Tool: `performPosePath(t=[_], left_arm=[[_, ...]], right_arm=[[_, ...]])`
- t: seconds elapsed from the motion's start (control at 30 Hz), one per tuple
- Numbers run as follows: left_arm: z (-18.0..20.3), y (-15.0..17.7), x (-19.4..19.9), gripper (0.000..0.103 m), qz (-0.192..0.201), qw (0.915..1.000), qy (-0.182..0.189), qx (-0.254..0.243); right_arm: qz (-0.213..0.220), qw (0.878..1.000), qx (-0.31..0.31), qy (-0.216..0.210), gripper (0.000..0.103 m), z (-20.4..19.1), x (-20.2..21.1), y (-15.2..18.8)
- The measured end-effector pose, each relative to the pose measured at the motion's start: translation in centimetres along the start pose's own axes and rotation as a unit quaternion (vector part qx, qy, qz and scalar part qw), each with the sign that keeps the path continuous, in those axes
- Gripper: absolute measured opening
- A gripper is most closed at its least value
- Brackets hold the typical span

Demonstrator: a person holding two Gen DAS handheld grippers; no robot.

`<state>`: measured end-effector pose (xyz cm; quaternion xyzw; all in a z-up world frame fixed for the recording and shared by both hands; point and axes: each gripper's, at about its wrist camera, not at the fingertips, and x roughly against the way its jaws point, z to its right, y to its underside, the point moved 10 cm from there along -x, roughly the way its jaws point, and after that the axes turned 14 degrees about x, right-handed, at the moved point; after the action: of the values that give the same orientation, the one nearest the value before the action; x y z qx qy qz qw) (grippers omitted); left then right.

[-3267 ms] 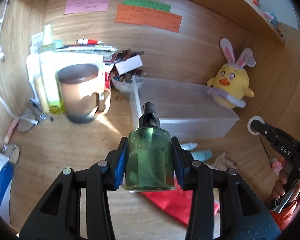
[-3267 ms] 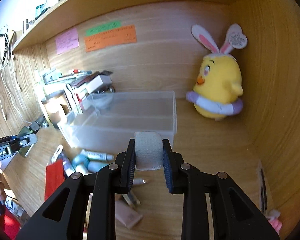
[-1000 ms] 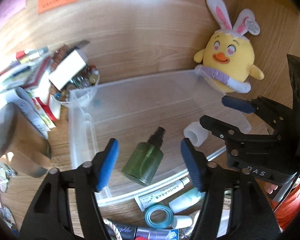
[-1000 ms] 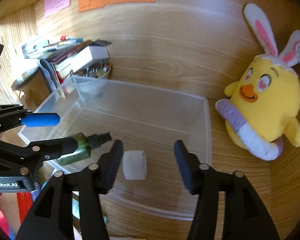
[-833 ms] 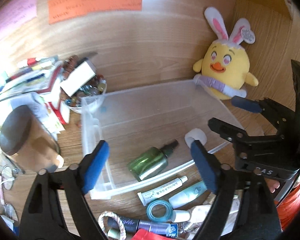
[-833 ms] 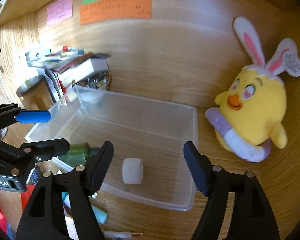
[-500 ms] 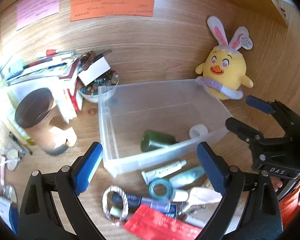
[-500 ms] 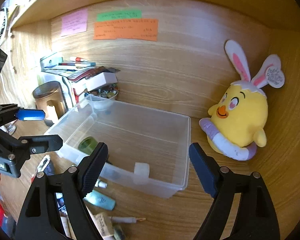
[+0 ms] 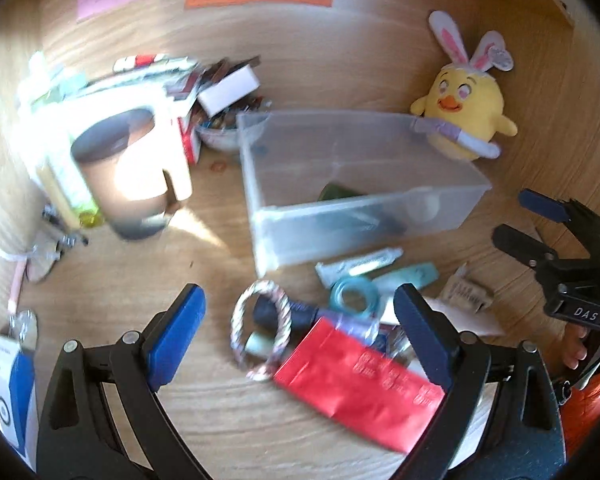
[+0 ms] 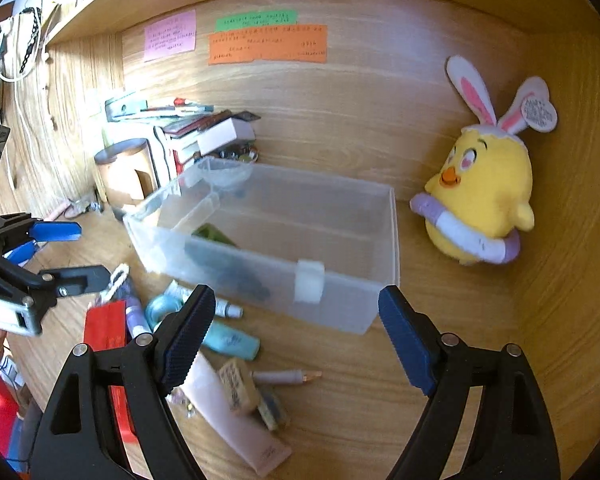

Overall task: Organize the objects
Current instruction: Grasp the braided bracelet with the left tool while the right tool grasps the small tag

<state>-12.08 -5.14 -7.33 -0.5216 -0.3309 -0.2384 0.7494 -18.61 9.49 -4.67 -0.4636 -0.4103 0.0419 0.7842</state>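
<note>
A clear plastic bin [image 9: 360, 216] [image 10: 340, 304] stands on the wooden desk. Inside it lie a green spray bottle [image 9: 334, 192] [image 10: 212, 234] and a white tape roll [image 10: 309, 280], both seen through the near wall. My left gripper [image 9: 298, 320] is open and empty above the loose items in front of the bin: a red packet [image 9: 360, 380], a rope ring [image 9: 260, 332], a teal tape ring [image 9: 354, 296] and a white tube [image 9: 360, 262]. My right gripper [image 10: 296, 314] is open and empty too, just short of the bin's near wall.
A yellow chick plush [image 9: 464, 120] [image 10: 480, 200] sits right of the bin against the back wall. A brown cup [image 9: 120, 184] and stacked books [image 10: 204, 132] stand at the left. A teal bottle [image 10: 230, 340] and a pink tube [image 10: 236, 412] lie near the right gripper.
Both grippers let go, the left of the green bottle and the right of the tape roll, which now lie in the bin. Both jaws widened and drew back from the bin.
</note>
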Motion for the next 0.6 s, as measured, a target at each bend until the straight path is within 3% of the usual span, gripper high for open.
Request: performPosePath(t=[0.2,0.33,0.37,0.6], left_arm=[[-3.9,2.4,-1.1,0.096,-0.027,0.9987,-0.011,0.042],[-5.8,4.6,-2.0,0.068,-0.059,0.9943,0.013,0.088],[-6.1,4.9,-2.0,0.066,-0.062,0.9931,0.02,0.098],[-6.7,5.7,-0.5,0.063,-0.034,0.9961,0.002,0.081]], right_arm=[[-0.024,1.0,-0.008,-0.001,0.082,-0.2,-0.1,3.0],[-0.036,0.999,-0.027,0.0,0.082,0.1,-0.1,4.8],[-0.037,0.999,-0.032,-0.002,0.082,0.1,-0.1,5.1],[-0.054,0.996,-0.073,-0.019,0.082,0.6,-0.2,7.8]])
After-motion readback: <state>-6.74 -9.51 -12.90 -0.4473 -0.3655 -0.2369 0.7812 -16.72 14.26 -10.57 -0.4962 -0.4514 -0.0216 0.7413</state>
